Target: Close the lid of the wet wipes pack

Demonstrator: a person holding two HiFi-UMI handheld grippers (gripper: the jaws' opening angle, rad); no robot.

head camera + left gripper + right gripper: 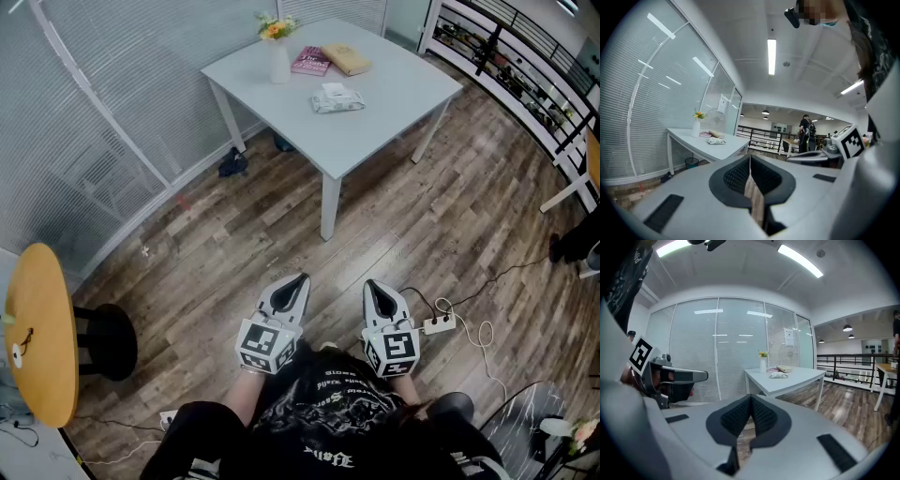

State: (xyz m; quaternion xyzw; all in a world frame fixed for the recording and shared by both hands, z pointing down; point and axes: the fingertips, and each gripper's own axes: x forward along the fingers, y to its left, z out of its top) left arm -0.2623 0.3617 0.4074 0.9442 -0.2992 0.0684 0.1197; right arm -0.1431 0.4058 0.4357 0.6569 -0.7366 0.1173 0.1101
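The wet wipes pack (pixel 337 98) lies on the white table (pixel 394 103) far ahead, its lid flap raised; it also shows small in the left gripper view as the pack (pixel 716 141) and in the right gripper view as the pack (pixel 778 375). My left gripper (pixel 299 279) and right gripper (pixel 370 284) hang side by side over the wooden floor, well short of the table. Both are shut with nothing between the jaws. The left gripper (pixel 750 159) and right gripper (pixel 750 401) show their pads meeting.
On the table stand a white vase with flowers (pixel 277 49), a pink book (pixel 311 61) and a tan pouch (pixel 346 59). A round yellow side table (pixel 42 333) is at left. A power strip with cables (pixel 439 324) lies on the floor at right. A railing (pixel 511 56) runs behind.
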